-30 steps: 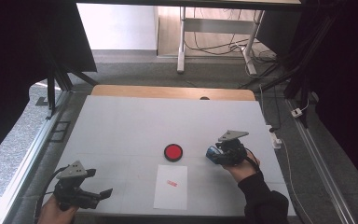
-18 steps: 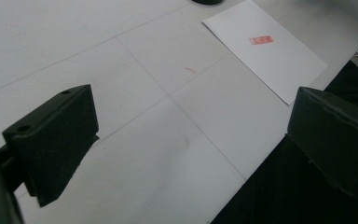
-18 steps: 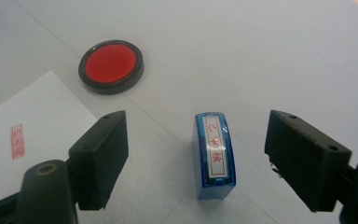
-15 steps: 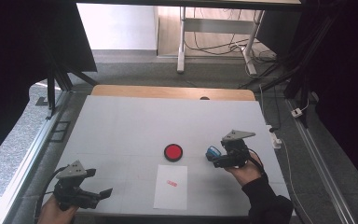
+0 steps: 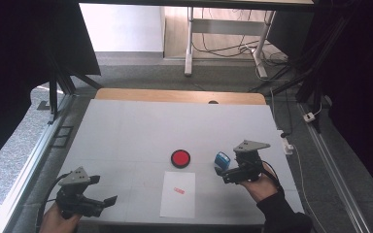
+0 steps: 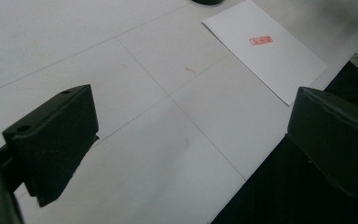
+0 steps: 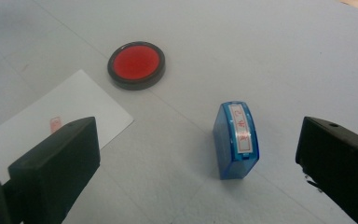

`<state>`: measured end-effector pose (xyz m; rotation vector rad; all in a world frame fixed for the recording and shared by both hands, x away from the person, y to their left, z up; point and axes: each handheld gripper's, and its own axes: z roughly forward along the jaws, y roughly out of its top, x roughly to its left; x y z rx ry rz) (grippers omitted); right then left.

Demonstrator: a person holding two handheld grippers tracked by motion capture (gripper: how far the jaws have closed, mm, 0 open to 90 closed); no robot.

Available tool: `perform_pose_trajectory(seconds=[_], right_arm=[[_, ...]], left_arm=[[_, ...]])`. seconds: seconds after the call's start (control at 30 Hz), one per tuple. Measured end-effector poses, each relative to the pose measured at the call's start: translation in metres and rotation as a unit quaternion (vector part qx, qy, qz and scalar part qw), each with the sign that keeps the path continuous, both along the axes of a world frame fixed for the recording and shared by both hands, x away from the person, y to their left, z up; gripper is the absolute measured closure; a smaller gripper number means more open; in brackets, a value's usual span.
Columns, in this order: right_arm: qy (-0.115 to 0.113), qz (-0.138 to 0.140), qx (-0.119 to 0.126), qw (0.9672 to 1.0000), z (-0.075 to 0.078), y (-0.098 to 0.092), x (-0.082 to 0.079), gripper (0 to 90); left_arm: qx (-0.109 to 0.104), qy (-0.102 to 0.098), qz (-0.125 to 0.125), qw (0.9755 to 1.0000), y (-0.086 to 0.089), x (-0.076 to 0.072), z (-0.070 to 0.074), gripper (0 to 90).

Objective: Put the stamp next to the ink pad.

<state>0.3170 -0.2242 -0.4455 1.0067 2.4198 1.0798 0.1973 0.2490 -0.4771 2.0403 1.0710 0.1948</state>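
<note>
Currently: stamp (image 7: 237,139) released, right hand-held gripper (image 5: 229,174) clear of it.
Its jaws have just been opening and stand apart; the stamp lies on the tabletop (image 5: 126,131) just ahead between them, untouched. Ink pad (image 7: 136,64) farther ahead-left. Left hand-held gripper (image 5: 108,203) apart, empty.

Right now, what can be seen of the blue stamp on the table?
The blue stamp is a small block of translucent blue plastic with a white label strip bearing red characters on its upper face. It stands free on the grey table, right of the red ink pad, touched by nothing. The right gripper sits just behind it, jaws open, having just been opening.
</note>
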Motion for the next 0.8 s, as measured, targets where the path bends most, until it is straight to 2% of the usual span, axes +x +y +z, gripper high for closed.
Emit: perform_pose_trajectory(seconds=[0.13, 0.53, 0.8], right_arm=[[-0.006, 0.000, 0.007, 1.0000, 0.002, -0.004, -0.010, 0.0], [-0.011, -0.026, 0.027, 0.9992, 0.006, -0.026, -0.034, 0.0], [-0.013, -0.047, 0.022, 0.9986, 0.003, -0.038, -0.043, 0.0]], left_arm=[[0.000, 0.000, 0.000, 1.0000, 0.000, 0.000, 0.000, 2.1], [-0.001, 0.000, -0.002, 1.0000, 0.000, 0.000, 0.000, 2.0], [-0.004, -0.001, -0.001, 1.0000, 0.001, 0.000, 0.000, 2.0]])
